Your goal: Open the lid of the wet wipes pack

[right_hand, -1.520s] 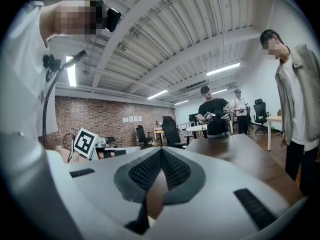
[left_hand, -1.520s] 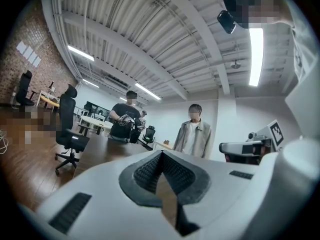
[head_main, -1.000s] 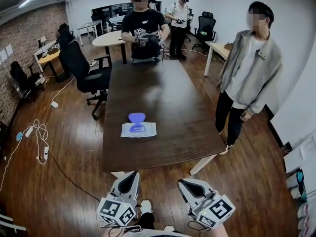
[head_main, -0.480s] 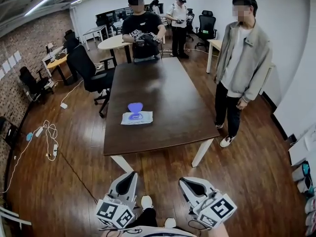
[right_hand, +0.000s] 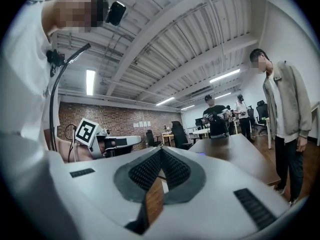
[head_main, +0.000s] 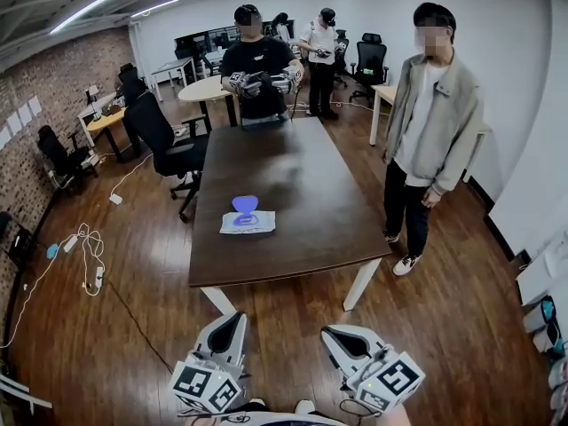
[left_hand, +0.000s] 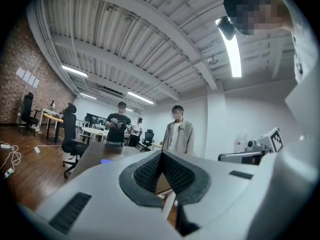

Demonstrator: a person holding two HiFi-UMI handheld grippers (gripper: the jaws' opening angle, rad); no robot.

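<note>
— While both units sit at the bottom edge of the head view, what is the jaw state?

— Left gripper (head_main: 236, 319): jaws fully together, with the ribbed pads (left_hand: 148, 171) meeting at the tip and nothing between them. Right gripper (head_main: 332, 334): same condition, jaws pressed together and carrying no load.

— Where is the wet wipes pack?

— The wet wipes pack (head_main: 248, 224) lies flat on the dark table (head_main: 302, 167), on its left half toward the near end. Its purple lid (head_main: 246, 204) is folded back beyond the pack's far edge. Both grippers are over the wooden floor (head_main: 133, 282), well apart from table and pack.

— Who else is present?

— A person in a grey jacket (head_main: 435, 122) stands beside the table's right side. A person in black (head_main: 256, 60) stands at its far end.
</note>
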